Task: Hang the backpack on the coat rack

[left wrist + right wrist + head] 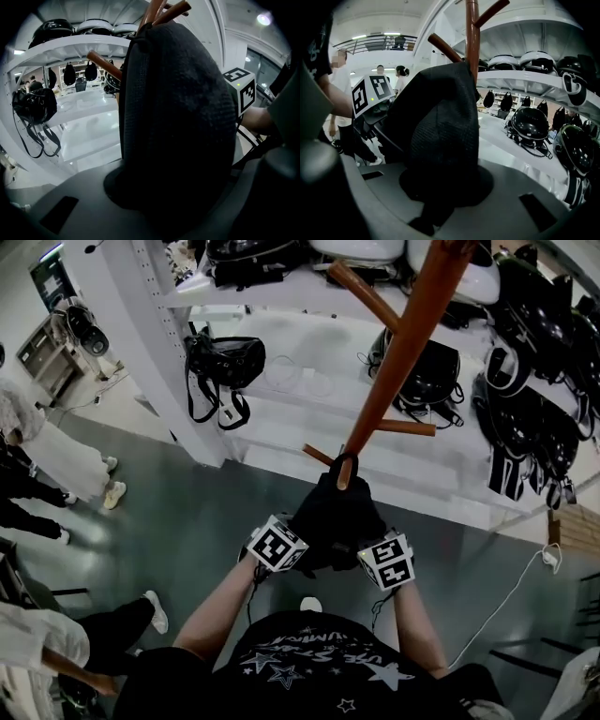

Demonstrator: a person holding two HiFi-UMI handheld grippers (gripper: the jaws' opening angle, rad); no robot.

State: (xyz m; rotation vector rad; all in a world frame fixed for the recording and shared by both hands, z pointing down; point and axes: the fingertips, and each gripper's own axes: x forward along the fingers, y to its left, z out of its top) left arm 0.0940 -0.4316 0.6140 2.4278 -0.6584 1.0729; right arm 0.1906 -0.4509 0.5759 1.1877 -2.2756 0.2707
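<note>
left tongs (302, 557): pinching backpack (336, 512) | right tongs (361, 559): pinching backpack | backpack top loop: at peg (323, 457) of coat rack (398, 352)

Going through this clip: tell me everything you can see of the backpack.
The backpack is small and black, of textured, woven-looking fabric, with a rounded top. It sits upright against the brown wooden coat rack, and its top loop appears to be hooked over a low peg. The left gripper and right gripper clamp its lower sides, with fabric filling both sets of jaws. No straps or pockets can be made out.
</note>
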